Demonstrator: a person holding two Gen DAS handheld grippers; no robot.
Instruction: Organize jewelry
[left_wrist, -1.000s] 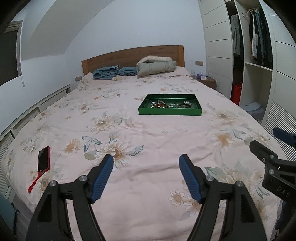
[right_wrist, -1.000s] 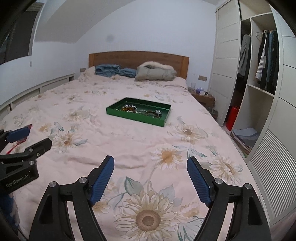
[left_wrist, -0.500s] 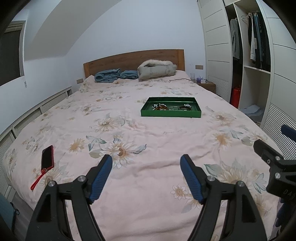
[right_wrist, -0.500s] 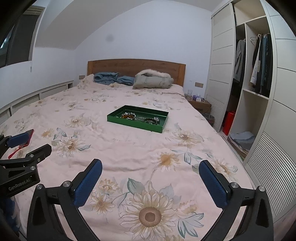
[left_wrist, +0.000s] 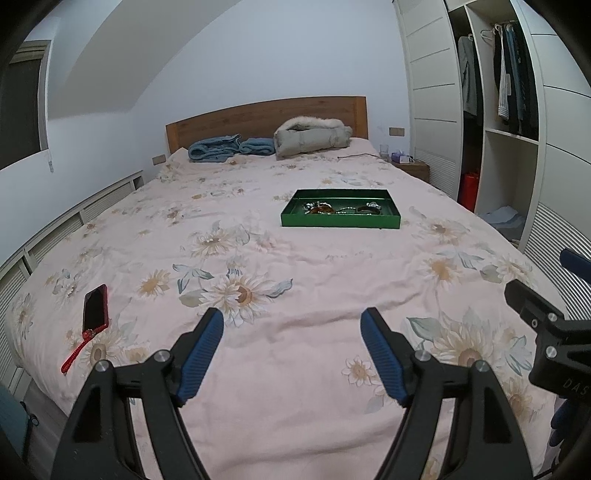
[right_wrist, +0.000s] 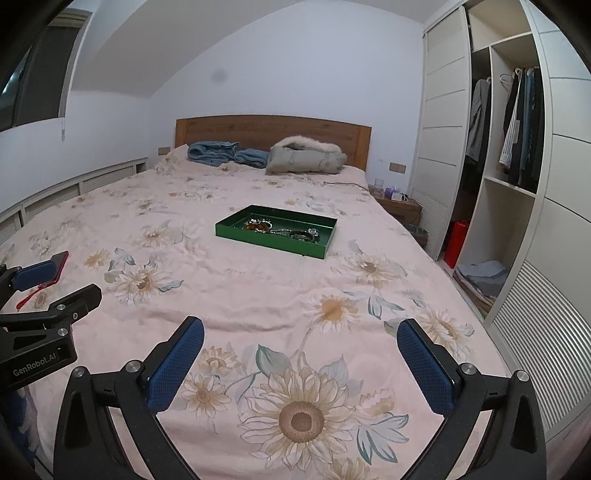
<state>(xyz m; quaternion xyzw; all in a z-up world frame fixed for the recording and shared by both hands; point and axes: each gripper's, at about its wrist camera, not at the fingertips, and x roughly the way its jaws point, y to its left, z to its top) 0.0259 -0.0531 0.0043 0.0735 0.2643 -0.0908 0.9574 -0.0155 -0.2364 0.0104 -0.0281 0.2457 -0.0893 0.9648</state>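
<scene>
**Two grippers spread, tray well ahead on the bed**

Both grippers hang over the near end of the bed (right_wrist: 258, 295), nothing between the pads of either.

- Left gripper (left_wrist: 291, 356): jaws spread, empty. Blue pads (left_wrist: 201, 354) clear of the floral cover.
- Right gripper (right_wrist: 301, 363): jaws at full spread, empty. It shows at the right edge of the left view, so the two sit side by side.
- Green tray (left_wrist: 340, 220): flat on the bed, well apart from both grippers, further up toward the headboard (left_wrist: 266, 118). In the left wrist view it sits ahead and slightly right of the left gripper; in the right wrist view ahead and slightly left of the right gripper.
- Jewelry (right_wrist: 280, 229): clustered inside the tray, looks like bracelets and chains; pieces too small to tell apart.
- Red phone (left_wrist: 95, 305) with strap: on the bed, left of the left gripper, far from the tray.
- Folded blue blanket (left_wrist: 214, 147) and grey jacket (left_wrist: 312, 134): beyond the tray, against the headboard.
</scene>
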